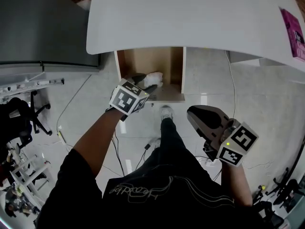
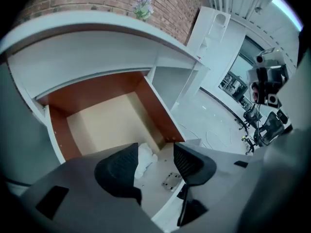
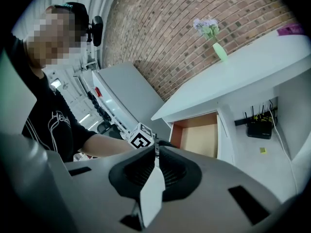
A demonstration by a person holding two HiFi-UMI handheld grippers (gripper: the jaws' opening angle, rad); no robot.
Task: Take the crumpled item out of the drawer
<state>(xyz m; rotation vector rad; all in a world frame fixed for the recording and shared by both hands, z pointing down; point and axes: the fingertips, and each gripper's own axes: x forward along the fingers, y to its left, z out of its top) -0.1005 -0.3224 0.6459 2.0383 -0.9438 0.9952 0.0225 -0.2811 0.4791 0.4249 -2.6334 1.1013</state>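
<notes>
Our left tongs [image 2: 156,155] gape wide over the drawer [image 2: 160,111], with the crumpled paper [image 2: 145,160] just beside their left jaw. Our right tongs [image 3: 156,166], closed, are well away.

white surface [image 1: 190,18], drawer [image 1: 177,70] with reddish-brown walls and tan bottom, white crumpled item [image 1: 153,78], black-and-white square markers on left claw [image 2: 154,164] and right claw [image 3: 156,171], red brick wall [image 3: 194,33], pink booklet [image 1: 294,32], lilac flowers [image 3: 206,25], pale green vase [image 3: 219,52]
</notes>
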